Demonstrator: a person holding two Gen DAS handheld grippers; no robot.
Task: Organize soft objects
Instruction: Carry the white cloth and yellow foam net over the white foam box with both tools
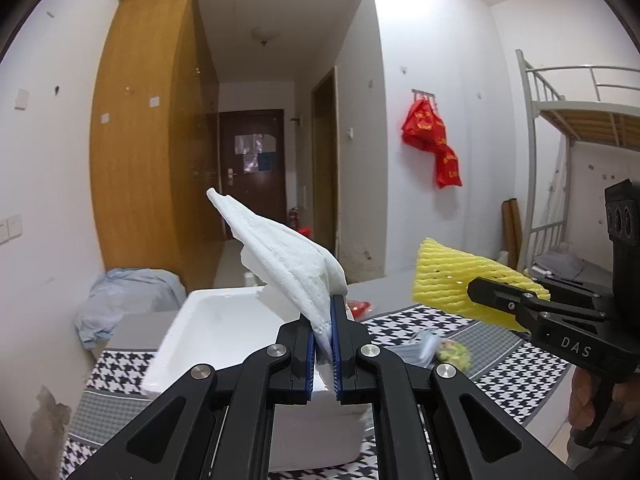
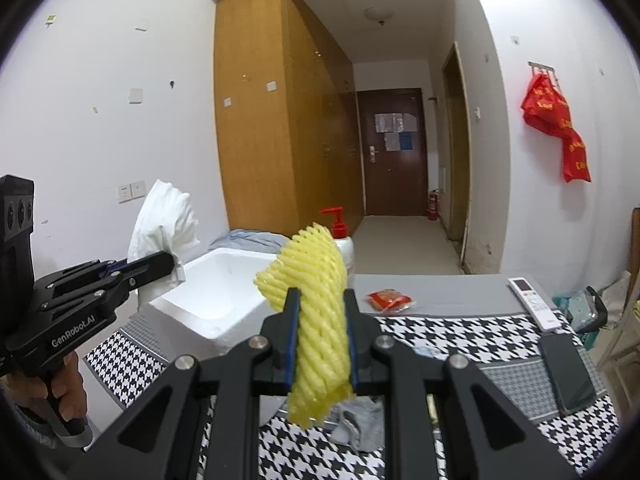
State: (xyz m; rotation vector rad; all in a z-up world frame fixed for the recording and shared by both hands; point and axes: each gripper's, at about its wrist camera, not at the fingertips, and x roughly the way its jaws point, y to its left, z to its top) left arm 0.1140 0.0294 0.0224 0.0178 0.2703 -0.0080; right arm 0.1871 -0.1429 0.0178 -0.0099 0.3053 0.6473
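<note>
You had both tools loaded at this moment. Your left gripper [image 1: 324, 344] had its jaws closed on the lower corner of a white foam sheet [image 1: 288, 256], which stood up and leaned away to the left, above the near rim of the white foam box [image 1: 224, 320]. Your right gripper [image 2: 320, 340] had its jaws clamped on a yellow foam net [image 2: 316, 304], pinched about mid-length, with its top flaring open above the jaws and its tail hanging below them. Both pieces were in the air, clear of the tabletop [image 2: 452, 344]; the box sat toward the tabletop's left edge.

Both pieces looked very light and springy. The sheet held its shape from a single corner pinch without flopping, so it seemed to have some stiffness, yet it would likely crease if squeezed harder. The net was crushed narrow between the jaws and would probably puff back out on release, so it might bounce or roll. A mid-body pinch suited the net; an edge or corner suited the sheet.

A grey cloth [image 2: 360, 424] lay on the tabletop's near edge below the net, and it looked limp, best taken by a bunched fold.
</note>
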